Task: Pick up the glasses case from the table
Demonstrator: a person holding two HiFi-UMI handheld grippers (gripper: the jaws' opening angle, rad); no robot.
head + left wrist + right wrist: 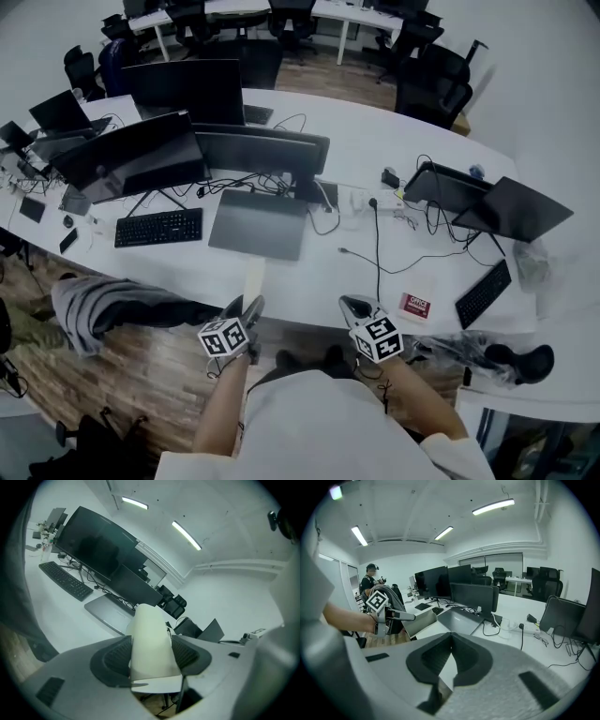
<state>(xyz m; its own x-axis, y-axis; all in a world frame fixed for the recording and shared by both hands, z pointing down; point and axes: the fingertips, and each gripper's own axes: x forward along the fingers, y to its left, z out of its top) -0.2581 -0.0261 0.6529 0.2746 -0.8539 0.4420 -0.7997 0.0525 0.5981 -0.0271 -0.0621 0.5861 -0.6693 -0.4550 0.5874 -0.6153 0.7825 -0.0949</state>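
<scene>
The glasses case is a pale cream oblong box, and my left gripper is shut on it, with a dark pad pressed to each long side. In the head view the case sticks forward from the left gripper over the near edge of the white table. The right gripper view shows the left gripper gripping one end of the case above the table edge. My right gripper hovers at the same edge further right. Its jaws meet at the tips with nothing between them.
A closed grey laptop lies just beyond the case, behind it several dark monitors and a black keyboard. A red-and-white box, cables and another keyboard lie right. A jacket-draped chair stands left; a person stands far off.
</scene>
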